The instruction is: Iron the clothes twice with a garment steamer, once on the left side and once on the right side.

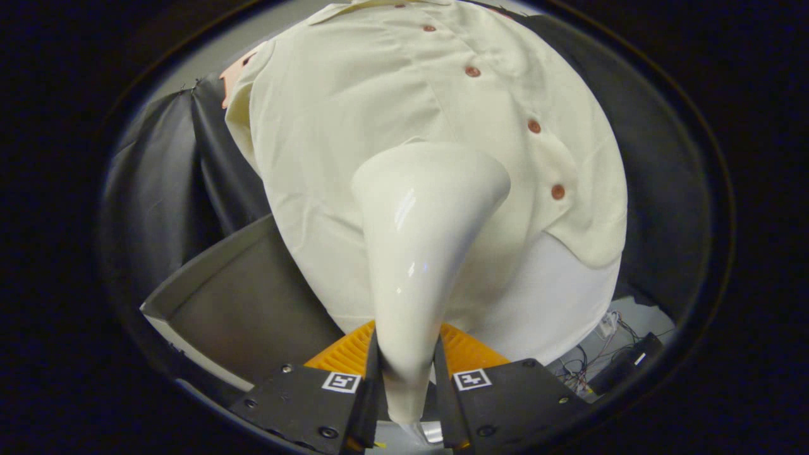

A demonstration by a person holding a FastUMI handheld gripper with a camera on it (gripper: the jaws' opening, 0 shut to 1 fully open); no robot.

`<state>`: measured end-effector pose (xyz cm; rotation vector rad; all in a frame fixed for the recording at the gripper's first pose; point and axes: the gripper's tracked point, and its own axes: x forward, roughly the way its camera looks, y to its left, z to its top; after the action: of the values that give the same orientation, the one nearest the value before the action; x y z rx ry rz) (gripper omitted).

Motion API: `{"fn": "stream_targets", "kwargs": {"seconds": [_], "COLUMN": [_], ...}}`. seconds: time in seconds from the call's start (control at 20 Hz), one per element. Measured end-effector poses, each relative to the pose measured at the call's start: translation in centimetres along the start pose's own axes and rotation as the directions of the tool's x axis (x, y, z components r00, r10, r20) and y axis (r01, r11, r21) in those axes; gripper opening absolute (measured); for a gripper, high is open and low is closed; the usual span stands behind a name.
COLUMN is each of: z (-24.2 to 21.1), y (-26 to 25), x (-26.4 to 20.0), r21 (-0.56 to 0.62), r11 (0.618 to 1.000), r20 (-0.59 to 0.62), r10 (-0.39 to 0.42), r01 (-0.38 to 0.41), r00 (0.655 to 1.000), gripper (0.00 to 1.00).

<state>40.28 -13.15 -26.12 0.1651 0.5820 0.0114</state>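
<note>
tongs (404, 373): closed on narrow handle of glossy white plastic garment steamer (420, 253) | handling: smooth, slippery; grip low | ahead: soft cream button-up shirt (354, 120), yields

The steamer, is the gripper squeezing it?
Touching. In the gripper view both fingers press on the steamer handle's sides, no gap showing.

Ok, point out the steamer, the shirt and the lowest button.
garment steamer (417, 253), gripper view, middle of its glossy body, ahead of the gripper (406, 379) shut on its handle.
shirt (328, 139), gripper view, plain front panel beside the steamer head.
lowest button (557, 191), gripper view, the button's face.
</note>
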Motion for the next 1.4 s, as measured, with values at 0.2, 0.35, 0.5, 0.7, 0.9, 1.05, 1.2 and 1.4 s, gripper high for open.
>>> {"fn": "stream_targets", "kwargs": {"seconds": [0.2,0.35,0.5,0.7,0.9,1.05,1.2,1.4], "z": [-2.4,-2.6,-2.6,-1.7,1.1,5.1,8.2,14.4], "y": [-0.3,-0.2,-0.2,-0.2,0.3,2.2,2.9,4.9], "x": [1.2,1.3,1.3,0.7,0.1,-1.3,-3.1,-7.1], "r21": [-0.001,-0.006,0.000,-0.014,-0.091,-0.111,-0.187,-0.229], "r11": [1.000,1.000,1.000,1.000,0.996,0.990,0.976,0.965], "r20": [-0.044,-0.068,-0.080,-0.104,-0.095,-0.056,0.014,0.076], "r10": [-0.004,-0.008,-0.003,-0.008,0.001,0.076,0.118,0.149], "r01": [0.004,0.008,0.003,0.007,-0.010,-0.082,-0.113,-0.129], "r00": [0.999,0.998,0.997,0.995,0.995,0.996,0.993,0.986], "gripper": [0.39,0.39,0.39,0.39,0.39,0.40,0.39,0.39]}}
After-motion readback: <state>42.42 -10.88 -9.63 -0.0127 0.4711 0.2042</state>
